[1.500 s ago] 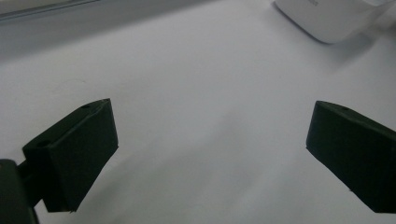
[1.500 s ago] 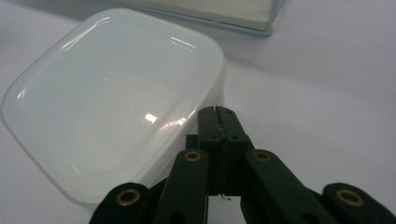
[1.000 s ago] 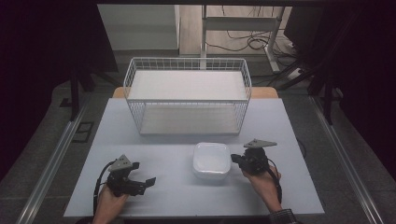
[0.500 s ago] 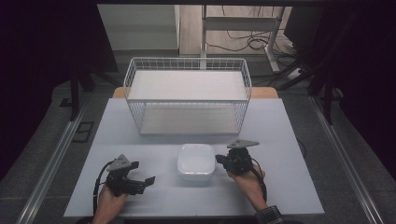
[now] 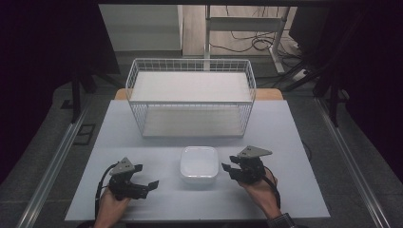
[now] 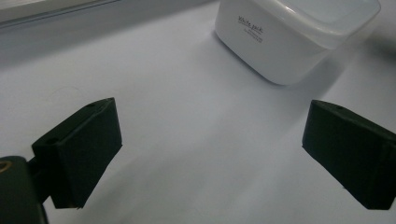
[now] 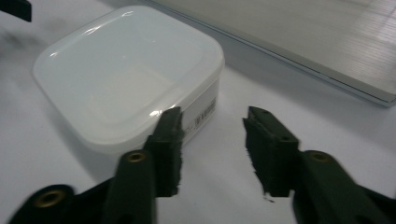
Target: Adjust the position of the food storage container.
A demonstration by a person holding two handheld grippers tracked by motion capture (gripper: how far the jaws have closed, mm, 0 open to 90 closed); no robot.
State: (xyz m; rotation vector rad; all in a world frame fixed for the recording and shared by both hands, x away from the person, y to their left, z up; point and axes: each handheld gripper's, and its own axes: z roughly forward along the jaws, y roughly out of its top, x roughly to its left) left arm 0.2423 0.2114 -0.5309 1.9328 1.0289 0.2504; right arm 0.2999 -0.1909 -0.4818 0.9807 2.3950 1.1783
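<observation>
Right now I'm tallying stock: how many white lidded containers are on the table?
1. The container sits on the table between the two tongs, in front of the wire basket; the basket looks empty.

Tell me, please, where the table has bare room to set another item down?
The table is bare between wire basket and white container, and along both side edges. It is crowded at the front, where left gripper and right gripper flank the container.

A white wire basket (image 5: pixel 190 95) stands on the table (image 5: pixel 294 142), well beyond the fingers (image 5: pixel 152 183). Cables (image 5: pixel 247 45) lie on the floor behind it.
</observation>
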